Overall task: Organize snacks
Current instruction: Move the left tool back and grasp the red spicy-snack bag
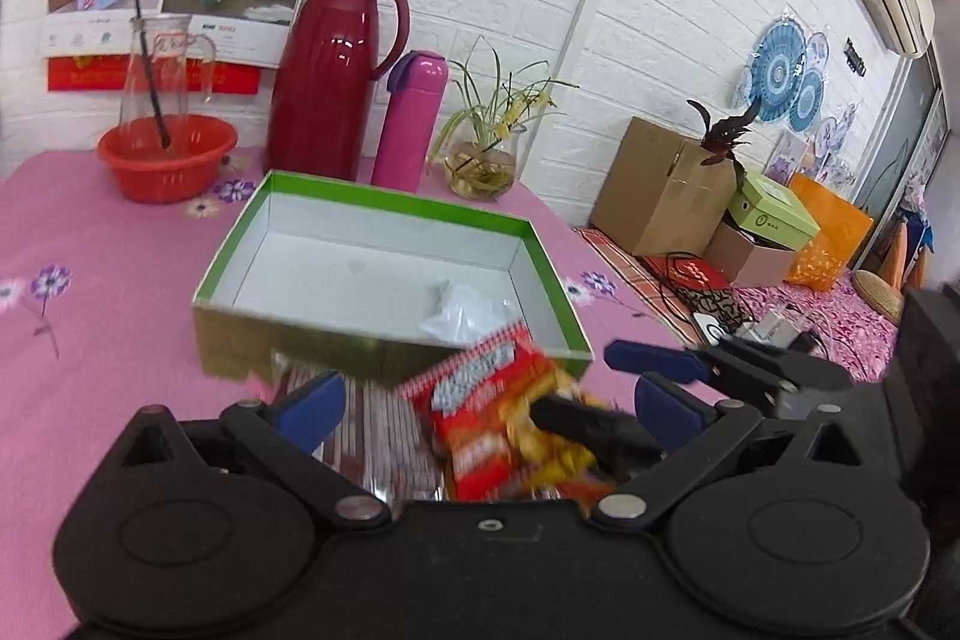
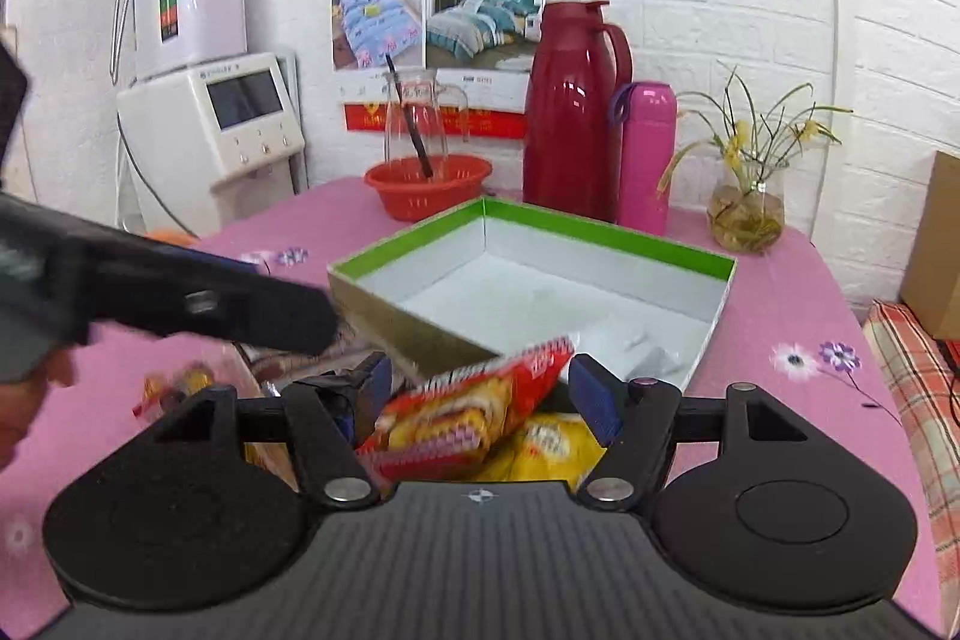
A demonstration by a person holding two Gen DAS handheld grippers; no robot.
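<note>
Two cameras look at the same pink table (image 1: 90,220), and each one shows you something the other misses. Only your right wrist camera shows the white machine (image 2: 210,124) standing past the table's left edge. Only your left wrist camera shows the brown cardboard box (image 1: 660,184) and the orange bag (image 1: 831,238) off to the right side.

Your left gripper (image 1: 489,400) has its blue fingers (image 1: 312,403) spread wide, and they press on nothing. Your right gripper (image 2: 489,391) is wide open too, and its pads do not squeeze anything. No earlier picture is here, so that is all you can say about them.

The green box (image 1: 540,244) sits open in the middle of the table, with a white inside. A crumpled white packet (image 1: 462,310) lies in its near right corner. The rest of the box floor is bare, so there is lots of room in there. The near wall of the box is just past your fingers.

Behind the box, from left to right, stand an orange bowl (image 1: 168,154) with a glass jug (image 1: 162,64) in it, a dark red flask (image 1: 336,70), a pink bottle (image 1: 411,118) and a plant in a glass vase (image 1: 483,160).

The red snack bag (image 2: 474,418) is blurry. It sits tilted between your right fingers, its top corner over the box's near edge. A yellow snack bag (image 2: 552,445) lies under it. More snacks (image 2: 180,382) lie on the table to the left.
</note>
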